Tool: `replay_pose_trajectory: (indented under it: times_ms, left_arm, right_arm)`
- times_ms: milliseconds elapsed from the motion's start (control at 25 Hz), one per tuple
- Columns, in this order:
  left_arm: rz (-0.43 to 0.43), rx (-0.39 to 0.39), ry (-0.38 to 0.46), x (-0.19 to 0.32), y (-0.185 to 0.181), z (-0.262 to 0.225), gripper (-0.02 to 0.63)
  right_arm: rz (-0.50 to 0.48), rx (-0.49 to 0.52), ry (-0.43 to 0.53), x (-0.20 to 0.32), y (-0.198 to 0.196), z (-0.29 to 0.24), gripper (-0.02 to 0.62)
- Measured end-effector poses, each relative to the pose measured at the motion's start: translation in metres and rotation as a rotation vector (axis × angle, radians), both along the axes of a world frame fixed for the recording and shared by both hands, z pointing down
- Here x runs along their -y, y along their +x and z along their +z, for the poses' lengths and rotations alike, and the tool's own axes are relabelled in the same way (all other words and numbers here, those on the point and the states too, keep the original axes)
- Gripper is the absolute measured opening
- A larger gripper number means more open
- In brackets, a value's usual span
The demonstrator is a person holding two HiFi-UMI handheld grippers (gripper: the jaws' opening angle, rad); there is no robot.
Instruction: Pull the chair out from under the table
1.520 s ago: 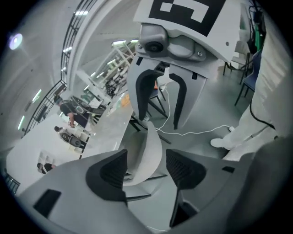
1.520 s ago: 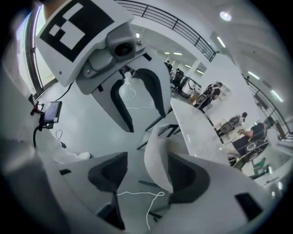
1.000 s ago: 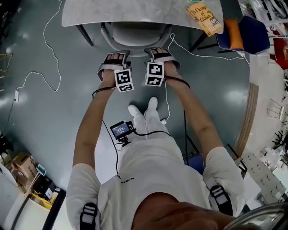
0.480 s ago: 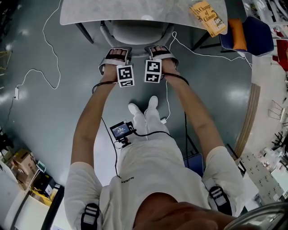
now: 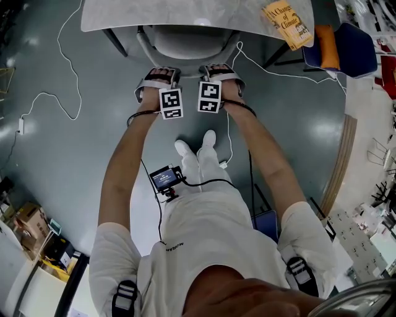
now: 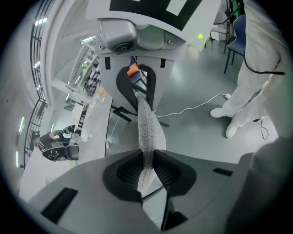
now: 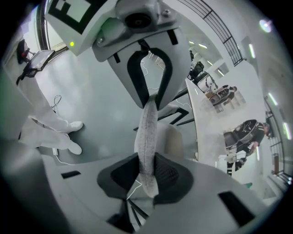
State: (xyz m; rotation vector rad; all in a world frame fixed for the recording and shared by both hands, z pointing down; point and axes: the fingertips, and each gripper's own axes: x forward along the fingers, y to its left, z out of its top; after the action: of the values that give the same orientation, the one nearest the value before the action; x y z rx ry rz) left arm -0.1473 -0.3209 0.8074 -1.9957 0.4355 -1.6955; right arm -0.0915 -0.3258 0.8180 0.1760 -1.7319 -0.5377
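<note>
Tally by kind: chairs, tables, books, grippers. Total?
chairs: 2 (grey chair, blue chair)
table: 1
book: 1
grippers: 2 (left gripper, right gripper; jaws closing, grey chair's back between them)
total: 6

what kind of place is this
Probably a lab or workshop: glossy grey floor with loose cables, a table with a chair tucked under, and cluttered equipment at the right edge.

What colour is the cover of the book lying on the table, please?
The book is yellow-orange with dark lettering, clearest in the head view.
</note>
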Motion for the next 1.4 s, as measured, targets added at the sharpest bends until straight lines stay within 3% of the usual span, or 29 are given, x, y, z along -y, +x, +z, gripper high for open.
replay_pose_trajectory:
  times_ms: [800,1400]
  left_arm:
    - [-0.031,-0.012,-0.067,-0.016,0.006,-0.001,0.063]
    - [-0.024,-0.020,-0.097,-0.063,0.009,-0.004,0.058]
  right_arm:
    - [0.005,0.005,-0.023,-0.016,0.006,0.000,0.084]
    - [-0.007,0.003,-0.055,-0.062,0.010,-0.002,0.081]
